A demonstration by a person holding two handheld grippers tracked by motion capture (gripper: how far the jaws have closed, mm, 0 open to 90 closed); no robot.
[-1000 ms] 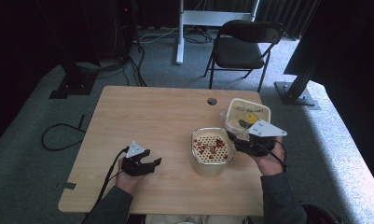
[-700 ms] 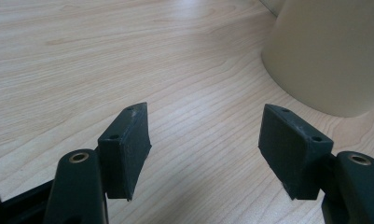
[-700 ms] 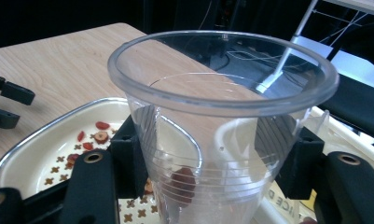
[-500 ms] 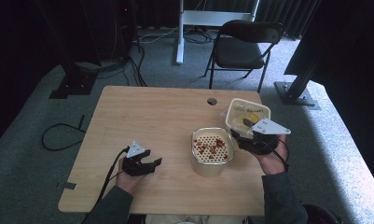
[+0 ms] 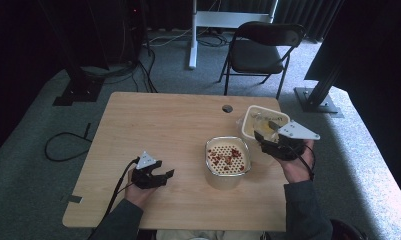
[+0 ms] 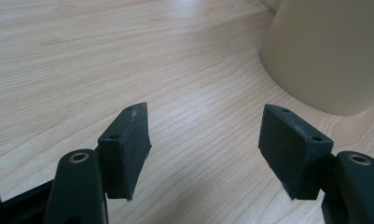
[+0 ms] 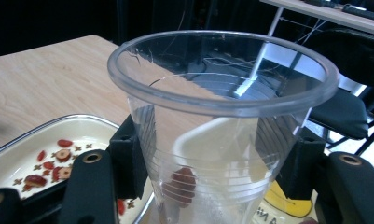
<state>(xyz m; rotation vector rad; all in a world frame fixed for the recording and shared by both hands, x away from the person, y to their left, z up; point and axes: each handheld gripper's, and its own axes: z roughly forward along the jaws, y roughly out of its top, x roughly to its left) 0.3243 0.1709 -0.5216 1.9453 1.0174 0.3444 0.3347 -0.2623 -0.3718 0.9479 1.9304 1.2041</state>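
The right tool (image 7: 212,163) pinches a clear plastic cup (image 7: 222,126) between its jaws, holding it upright above the table (image 5: 163,130), between the cream strainer bowl of red date slices (image 5: 228,157) and the white tub (image 5: 264,121) behind it. A red piece sits at the cup's bottom. The left tool (image 6: 205,140) rests spread and empty on the wood, just beside the bowl. This looks like the carrying step; next, the cup probably needs steady tipping over a container, or setting down level.
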